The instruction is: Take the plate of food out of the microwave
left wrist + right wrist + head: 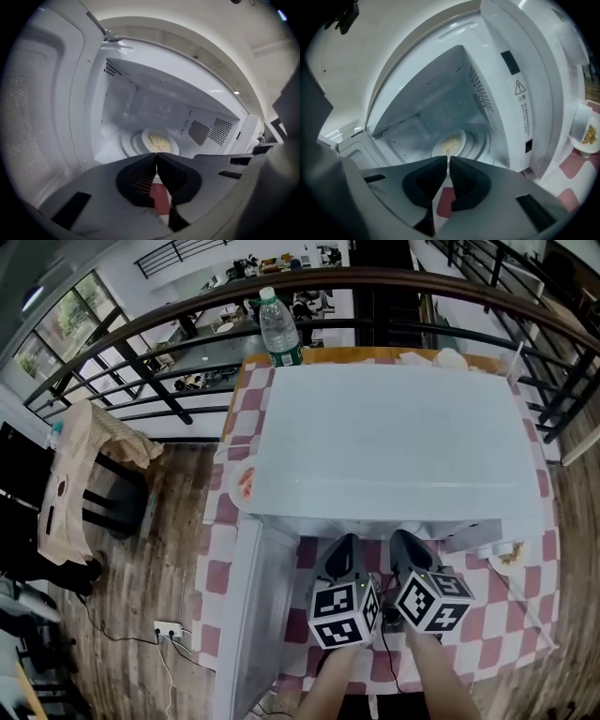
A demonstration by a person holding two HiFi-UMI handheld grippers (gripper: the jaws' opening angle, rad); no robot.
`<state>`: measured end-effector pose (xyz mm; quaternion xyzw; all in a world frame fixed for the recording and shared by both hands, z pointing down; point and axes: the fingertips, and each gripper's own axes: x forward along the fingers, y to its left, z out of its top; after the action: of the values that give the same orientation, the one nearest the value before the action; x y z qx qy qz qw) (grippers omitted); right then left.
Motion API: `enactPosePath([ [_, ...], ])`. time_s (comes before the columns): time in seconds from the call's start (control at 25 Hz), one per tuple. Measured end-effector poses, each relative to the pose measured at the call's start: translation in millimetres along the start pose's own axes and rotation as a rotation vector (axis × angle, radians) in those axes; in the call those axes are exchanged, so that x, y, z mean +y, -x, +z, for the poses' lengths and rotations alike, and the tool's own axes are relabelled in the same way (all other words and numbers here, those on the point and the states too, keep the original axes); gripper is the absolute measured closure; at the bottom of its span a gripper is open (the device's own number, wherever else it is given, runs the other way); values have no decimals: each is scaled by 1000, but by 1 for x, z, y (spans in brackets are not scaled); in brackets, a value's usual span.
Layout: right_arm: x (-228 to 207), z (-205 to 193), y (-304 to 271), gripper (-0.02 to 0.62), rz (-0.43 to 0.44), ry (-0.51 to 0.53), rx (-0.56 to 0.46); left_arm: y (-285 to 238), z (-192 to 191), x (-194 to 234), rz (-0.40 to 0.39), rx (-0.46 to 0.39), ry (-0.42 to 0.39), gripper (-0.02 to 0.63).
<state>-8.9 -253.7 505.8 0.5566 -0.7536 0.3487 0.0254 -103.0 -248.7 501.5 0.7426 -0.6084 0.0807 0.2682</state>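
Note the white microwave at the centre of the checked tabletop, with its door swung open toward 7 o'clock in the head view.

Find the plate of food inside the cavity, seated on the turntable, at 12 o'clock beyond the tips in both gripper views. Pale yellow food on a white plate, not touched by either gripper.

Read the left gripper as closed: fingers pressed tip to tip, nothing between them.

Read the right gripper as slightly open: fingers parted by a narrow slit, nothing gripped.

See both grippers side by side at 6 o'clock of the microwave front, aimed into the cavity.

Note a water bottle behind the microwave at 11 o'clock, a small dish with food at its 4 o'clock, and a side plate at its 9 o'clock.
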Motion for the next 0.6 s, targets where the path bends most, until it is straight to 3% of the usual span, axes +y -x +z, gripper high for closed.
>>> enactPosePath([
  [0.6, -7, 9, -35, 549, 51, -4, 33, -31, 7, -4, -28, 18, 19, 554],
])
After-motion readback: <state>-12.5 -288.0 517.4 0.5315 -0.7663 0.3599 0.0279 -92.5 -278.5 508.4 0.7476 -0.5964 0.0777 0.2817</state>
